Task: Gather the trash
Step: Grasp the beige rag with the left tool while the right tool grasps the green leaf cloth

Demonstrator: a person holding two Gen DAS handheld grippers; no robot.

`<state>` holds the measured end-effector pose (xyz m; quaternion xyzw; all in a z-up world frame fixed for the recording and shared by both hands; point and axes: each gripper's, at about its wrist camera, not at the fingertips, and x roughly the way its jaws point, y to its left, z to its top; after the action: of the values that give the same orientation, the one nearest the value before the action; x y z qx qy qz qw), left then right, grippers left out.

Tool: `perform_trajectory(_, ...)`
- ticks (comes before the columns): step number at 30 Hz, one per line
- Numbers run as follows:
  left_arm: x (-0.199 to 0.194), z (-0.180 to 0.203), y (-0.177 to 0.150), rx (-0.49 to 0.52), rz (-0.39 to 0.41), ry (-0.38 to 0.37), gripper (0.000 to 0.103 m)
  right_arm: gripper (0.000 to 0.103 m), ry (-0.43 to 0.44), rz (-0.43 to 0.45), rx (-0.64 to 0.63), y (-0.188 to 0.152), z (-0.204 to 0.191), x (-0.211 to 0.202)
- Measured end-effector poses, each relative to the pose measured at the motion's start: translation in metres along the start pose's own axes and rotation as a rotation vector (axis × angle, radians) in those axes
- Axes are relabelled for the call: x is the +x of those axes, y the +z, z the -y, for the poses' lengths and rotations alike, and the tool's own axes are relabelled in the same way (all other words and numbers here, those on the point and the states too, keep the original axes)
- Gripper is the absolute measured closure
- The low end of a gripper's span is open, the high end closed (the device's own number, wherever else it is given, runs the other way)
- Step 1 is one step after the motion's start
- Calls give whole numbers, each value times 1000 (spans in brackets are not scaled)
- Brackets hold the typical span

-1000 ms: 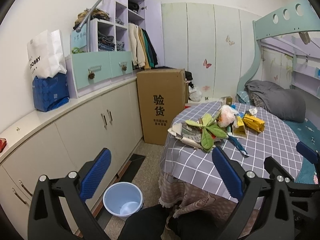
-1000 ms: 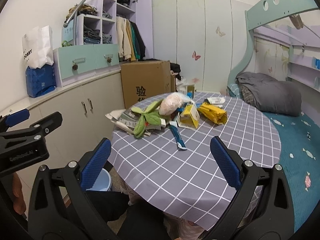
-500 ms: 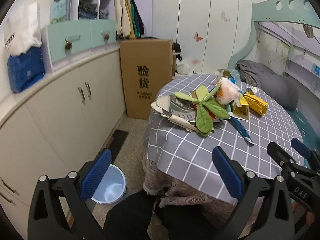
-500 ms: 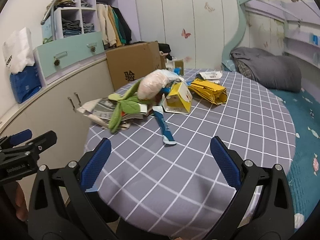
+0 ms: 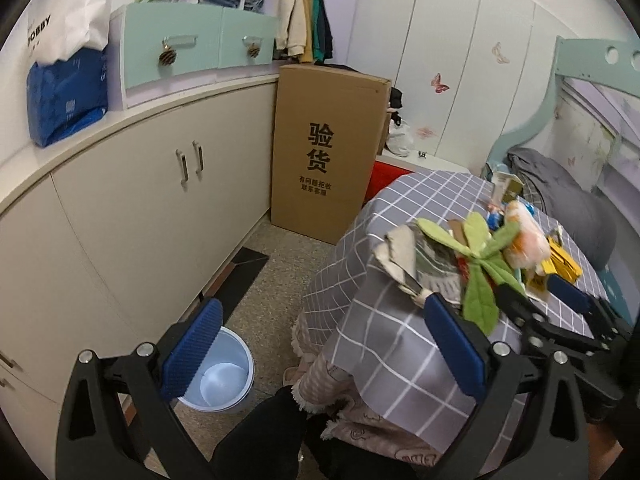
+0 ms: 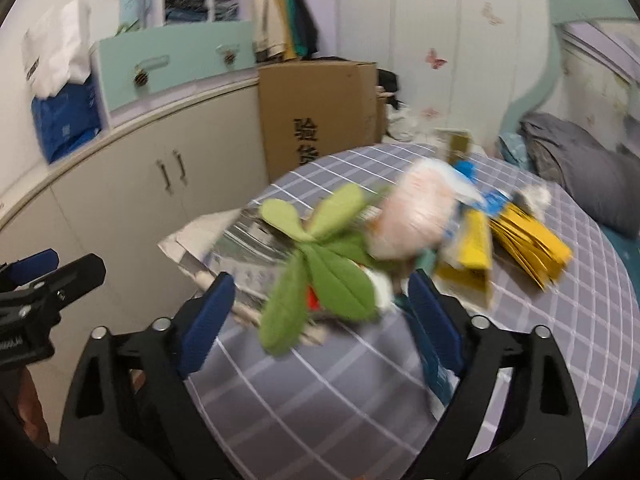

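On the grey checked tabletop (image 6: 320, 392) lies a heap of trash: green fabric leaves (image 6: 320, 276), crumpled newspaper (image 6: 240, 248), yellow packaging (image 6: 528, 248). Right gripper (image 6: 320, 312) hovers close before it, jaws wide and empty. Left gripper (image 5: 320, 344), jaws wide too, hangs above the floor near a pale blue plastic bin (image 5: 224, 380).

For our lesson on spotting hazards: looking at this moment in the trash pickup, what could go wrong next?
1. The trash pile sits near the table edge, so a push from the open right gripper might knock pieces onto the floor.
2. The bin stands on the floor below, beside the table; carried items could miss it.
3. The right view is blurred, suggesting fast motion and a poor grasp.
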<state>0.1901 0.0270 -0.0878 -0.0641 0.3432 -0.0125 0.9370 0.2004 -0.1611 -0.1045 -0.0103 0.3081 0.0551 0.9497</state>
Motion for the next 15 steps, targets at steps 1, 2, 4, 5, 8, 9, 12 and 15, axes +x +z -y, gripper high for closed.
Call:
perform_trajectory(1, 3, -2, 3, -7, -4, 3, 4, 18, -14, -9, -25, 1, -4, 6)
perform_trajectory(2, 8, -3, 4, -14, -7, 4, 4, 22, -25, -30, -52, 4, -8, 17)
perform_trajectory(4, 18, -2, 9, -20, -14, -9, 4, 38, -20, -87, -65, 9, -10, 33)
perform_trajectory(5, 22, -1, 9, -23, -21, -15, 4, 50, -25, -98, -71, 11, -8, 37)
perform_trajectory(8, 38, 7, 14, -31, -44, -68, 4, 70, -72, -106, -76, 13, -1, 42)
perform_trajectory(9, 47, 12, 17, -31, -54, -92, 4, 74, -62, -105, -64, 13, 3, 42)
perform_trajectory(12, 67, 23, 21, -38, -78, -146, 4, 83, -41, -88, -13, 15, 16, 37)
perform_trajectory(15, 85, 31, 24, -70, -94, -191, 12, 85, -23, -70, 22, 15, 24, 33)
